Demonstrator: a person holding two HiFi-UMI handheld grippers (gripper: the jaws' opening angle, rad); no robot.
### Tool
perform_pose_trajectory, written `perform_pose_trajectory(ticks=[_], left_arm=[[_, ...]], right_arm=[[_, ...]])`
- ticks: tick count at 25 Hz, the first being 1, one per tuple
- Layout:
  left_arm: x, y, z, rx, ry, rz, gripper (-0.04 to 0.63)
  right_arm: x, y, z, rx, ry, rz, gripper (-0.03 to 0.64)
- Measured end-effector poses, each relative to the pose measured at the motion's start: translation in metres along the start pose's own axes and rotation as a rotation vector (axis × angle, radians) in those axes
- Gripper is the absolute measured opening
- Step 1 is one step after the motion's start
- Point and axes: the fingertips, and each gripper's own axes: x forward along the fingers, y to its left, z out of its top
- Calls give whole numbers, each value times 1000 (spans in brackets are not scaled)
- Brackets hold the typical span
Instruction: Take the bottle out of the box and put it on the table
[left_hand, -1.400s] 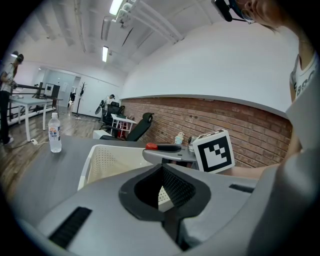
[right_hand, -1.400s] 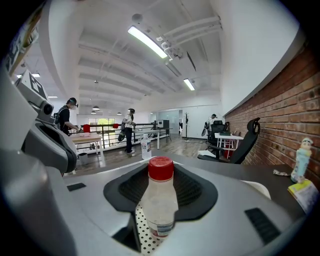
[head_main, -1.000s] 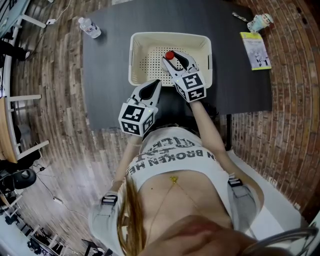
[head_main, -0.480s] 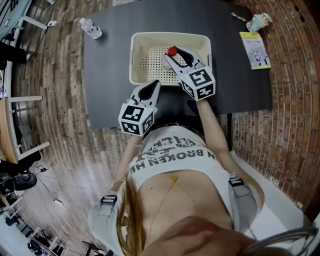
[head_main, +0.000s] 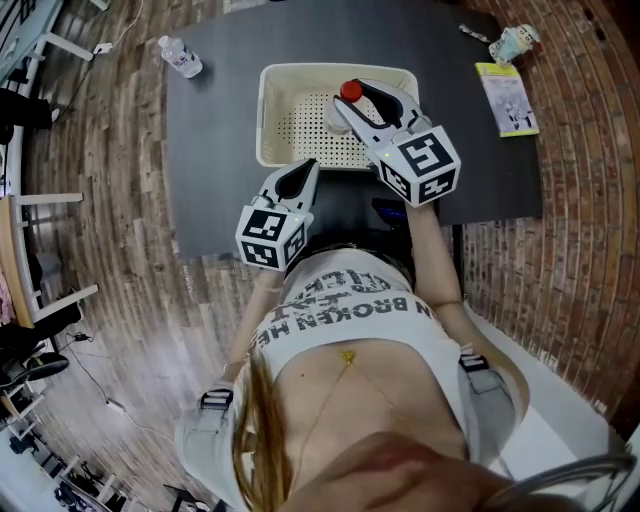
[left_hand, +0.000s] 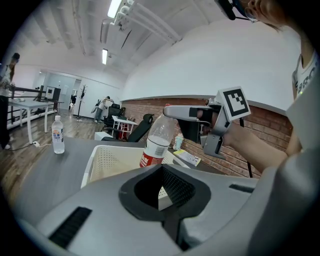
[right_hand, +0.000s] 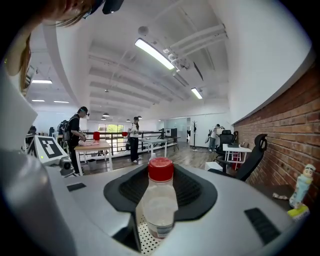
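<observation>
White slogan T-shirt (head_main: 340, 310), grey hand-held grippers (head_main: 308, 168) (head_main: 362, 100) — black-and-white marker cubes (head_main: 270, 236) (head_main: 424, 164)

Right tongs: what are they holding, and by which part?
The right tongs hold the bottle by its neck, just under the red cap.

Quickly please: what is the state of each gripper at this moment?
Left gripper: closed, holding nothing.
Right gripper: closed on the bottle, gripping it below its red cap.
</observation>
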Motion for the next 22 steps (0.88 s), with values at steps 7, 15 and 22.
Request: perform_pose_trajectory(ticks=[7,15,22], left_arm=[[-3,-1,-1,-6,-1,5,0],[-8,-4,-3,-11,-8,13,0],[-10,-5,-4,-19,-14,18,0]], right_arm=[[-11,2,13,-13,-10,-3,149],[-22,4,16,-18,-5,-3,149],[-25,5,13,-11,4,-3,149]])
